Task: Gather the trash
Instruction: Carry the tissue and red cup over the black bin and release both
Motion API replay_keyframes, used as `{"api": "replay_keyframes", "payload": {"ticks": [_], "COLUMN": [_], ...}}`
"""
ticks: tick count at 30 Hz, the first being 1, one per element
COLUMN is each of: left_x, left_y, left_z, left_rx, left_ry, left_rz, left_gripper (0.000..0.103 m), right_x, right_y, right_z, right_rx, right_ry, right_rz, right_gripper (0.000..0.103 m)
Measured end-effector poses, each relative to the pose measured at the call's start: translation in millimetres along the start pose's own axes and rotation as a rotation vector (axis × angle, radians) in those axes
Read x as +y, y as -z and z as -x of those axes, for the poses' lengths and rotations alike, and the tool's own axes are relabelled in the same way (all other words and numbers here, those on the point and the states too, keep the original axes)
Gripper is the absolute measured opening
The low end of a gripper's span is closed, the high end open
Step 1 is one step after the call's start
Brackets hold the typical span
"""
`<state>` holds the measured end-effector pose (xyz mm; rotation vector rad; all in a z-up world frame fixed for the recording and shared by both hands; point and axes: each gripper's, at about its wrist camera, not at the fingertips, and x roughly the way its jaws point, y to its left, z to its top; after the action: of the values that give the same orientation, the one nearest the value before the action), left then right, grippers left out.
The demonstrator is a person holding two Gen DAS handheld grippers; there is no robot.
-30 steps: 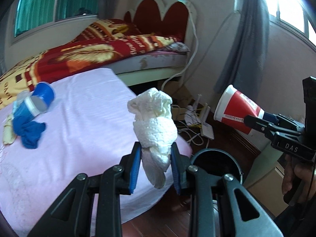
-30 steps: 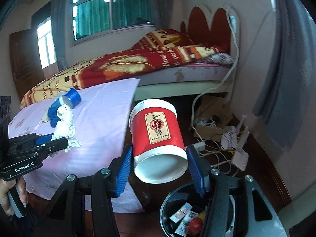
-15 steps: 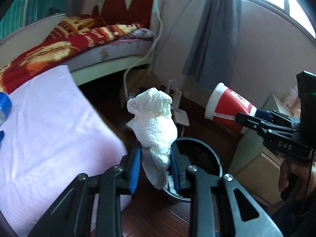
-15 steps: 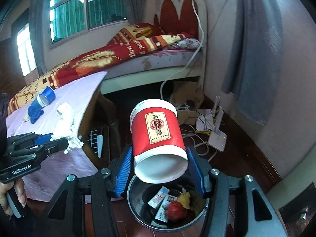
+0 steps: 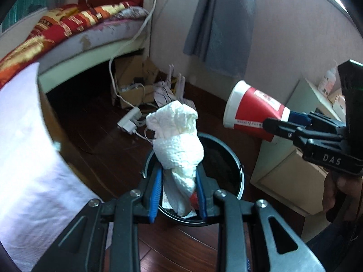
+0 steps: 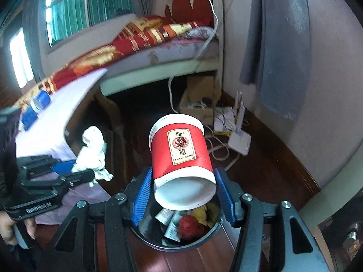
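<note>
Left hand-held gripper (image 5: 178, 189) clamps crumpled white tissue (image 5: 178, 145), right hand-held gripper (image 6: 182, 195) clamps red paper cup (image 6: 181, 151), both above round black trash bin (image 6: 145, 238) on dark wood floor (image 6: 267, 170), lower centre frame.

I count two hand-held grippers: the left hand-held gripper (image 5: 178, 190) and the right hand-held gripper (image 6: 185, 196). There is one wad of white tissue (image 5: 179, 145) and one red paper cup (image 6: 181, 151). I see one black trash bin (image 6: 145, 233) on the floor. Inside it I can make out one red ball-like item (image 6: 189, 226), one yellow scrap (image 6: 200, 214) and two small packets (image 6: 169, 222); anything deeper is hidden. On the table with the pink cloth (image 6: 61, 104), near its far edge, I count one blue and white cup (image 6: 40, 100) and one blue cloth (image 6: 28, 117). There is one bed (image 6: 163, 45), one white router (image 6: 239, 137) and one cardboard box (image 6: 197, 95).
</note>
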<state>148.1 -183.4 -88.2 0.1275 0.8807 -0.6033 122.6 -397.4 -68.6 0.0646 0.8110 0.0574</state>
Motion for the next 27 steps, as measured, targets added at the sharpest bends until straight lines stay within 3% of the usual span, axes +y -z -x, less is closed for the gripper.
{"api": "replay_keyframes", "payload": {"ticks": [14,16,17,18,19,27], "left_x": [-1.8,-0.8,1.9,6.7,9.5,22.2], "left_y": [9.7,11.4,11.2,10.4,10.7,14.3], "left_z": [-60.7,-70.4,-74.7,-75.7,-75.0,-60.4], "left_rx": [0.133,0.16,0.171,0.173,0.17,0.122], "left_ry": [0.068,0.06,0.003,-0.04,-0.055,-0.125], "left_rz": [0.001,0.003,0.011,0.023,0.035,0.056], "left_gripper": [0.03,0.041,0.069,0.091,0.097,0.101], "right_x": [-10.7,-9.4,-13.4,-18.4,-25.1,-31.1], "right_y": [35.7,38.5,41.7,44.4,45.9,41.1], "right_z": [-66.6,-81.3,-89.2,-93.5,-97.0,-91.6], "right_rx": [0.169,0.21,0.236,0.254,0.271,0.256], "right_ry": [-0.053,-0.051,0.0,0.03,0.05,0.106], "right_rz": [0.05,0.069,0.069,0.054,0.027,-0.019], "right_gripper": [0.058,0.062,0.084,0.095,0.099,0.103]}}
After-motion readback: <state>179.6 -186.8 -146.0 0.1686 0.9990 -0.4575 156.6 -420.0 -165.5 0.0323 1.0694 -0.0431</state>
